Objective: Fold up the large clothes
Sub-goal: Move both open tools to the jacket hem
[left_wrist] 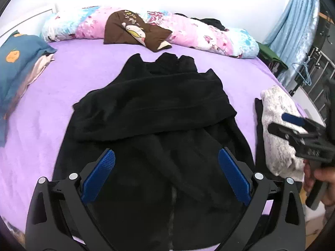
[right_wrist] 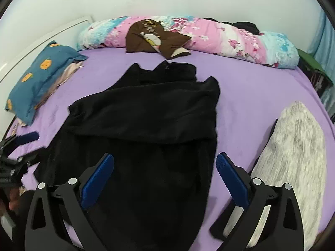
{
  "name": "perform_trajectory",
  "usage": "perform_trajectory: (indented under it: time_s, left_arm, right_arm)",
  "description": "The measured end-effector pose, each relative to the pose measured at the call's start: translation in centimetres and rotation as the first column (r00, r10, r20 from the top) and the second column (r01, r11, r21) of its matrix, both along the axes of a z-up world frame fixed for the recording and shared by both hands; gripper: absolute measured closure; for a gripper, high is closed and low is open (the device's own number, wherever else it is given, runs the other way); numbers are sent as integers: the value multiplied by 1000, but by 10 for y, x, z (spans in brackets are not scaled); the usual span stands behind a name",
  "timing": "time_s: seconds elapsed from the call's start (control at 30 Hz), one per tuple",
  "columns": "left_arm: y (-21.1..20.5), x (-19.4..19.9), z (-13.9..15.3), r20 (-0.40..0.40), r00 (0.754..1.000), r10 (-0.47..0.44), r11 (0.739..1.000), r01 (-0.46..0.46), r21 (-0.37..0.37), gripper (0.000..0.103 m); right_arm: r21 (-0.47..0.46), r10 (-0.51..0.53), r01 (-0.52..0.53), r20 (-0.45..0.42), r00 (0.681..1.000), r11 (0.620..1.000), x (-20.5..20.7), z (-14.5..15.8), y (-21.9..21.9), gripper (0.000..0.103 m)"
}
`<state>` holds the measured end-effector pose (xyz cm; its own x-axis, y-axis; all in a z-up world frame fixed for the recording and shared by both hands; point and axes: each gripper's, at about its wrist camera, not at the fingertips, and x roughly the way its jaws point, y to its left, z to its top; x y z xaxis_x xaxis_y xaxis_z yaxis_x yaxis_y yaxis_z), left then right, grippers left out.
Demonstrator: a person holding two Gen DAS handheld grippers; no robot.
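The left gripper (left_wrist: 166,163) hangs with its blue pads spread wide and nothing between them, directly over the near part of the black garment (left_wrist: 155,113), so the cloth lies straight ahead of and beneath it. The right gripper (right_wrist: 165,172) is likewise released and empty, hovering above the garment's right half, its right finger over bare purple sheet beside the hem edge. The garment lies flat on the bed (left_wrist: 88,67), its long axis running away from both grippers, collar end toward the far rolled floral quilt (left_wrist: 188,31) and lower hem nearest the cameras. A band of cloth, apparently the sleeves or upper portion, is already laid crosswise over the middle, so the fold looks partly made. The relation that matters next is this: the hem sits closest to both grippers and the collar farthest, so a lengthwise fold would probably mean taking the two near corners and carrying them forward. The left gripper seems better centred over the cloth; the right sits nearer its right edge. To the right, just beside the garment but apart from it, rests a folded pale speckled garment (right_wrist: 293,146). A blue pillow (right_wrist: 41,73) lies well off to the left.
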<state>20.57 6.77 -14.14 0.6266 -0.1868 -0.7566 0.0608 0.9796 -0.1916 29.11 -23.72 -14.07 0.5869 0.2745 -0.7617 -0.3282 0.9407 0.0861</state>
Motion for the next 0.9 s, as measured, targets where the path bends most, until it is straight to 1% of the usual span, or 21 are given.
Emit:
perform_trajectory:
  time_s: [0.13, 0.27, 0.43, 0.57, 0.7, 0.9]
  left_arm:
    - [19, -16, -2, -12, 1000, 19, 1000, -19, -6, 7]
    - [37, -31, -11, -35, 998, 53, 999, -53, 0, 7]
    - [58, -45, -25, -63, 995, 79, 997, -78, 7, 7]
    - [77, -56, -36, -85, 991, 103, 995, -102, 22, 7]
    - [102, -66, -47, -107, 985, 138, 990, -137, 16, 7]
    - [141, -79, -66, -152, 967, 202, 979, -205, -1, 7]
  right_arm:
    - [21, -13, 14, -13, 1000, 1000, -28, -7, 1, 7]
    - [54, -37, 39, -32, 999, 998, -54, -19, 1, 7]
    - [73, -52, 56, -58, 997, 996, -77, -32, 2, 7]
    - [82, -62, 67, -64, 996, 994, -91, -39, 2, 7]
    - [94, -65, 72, -82, 995, 993, -102, -49, 5, 7]
    - [104, -65, 76, -102, 993, 992, -112, -61, 10, 7]
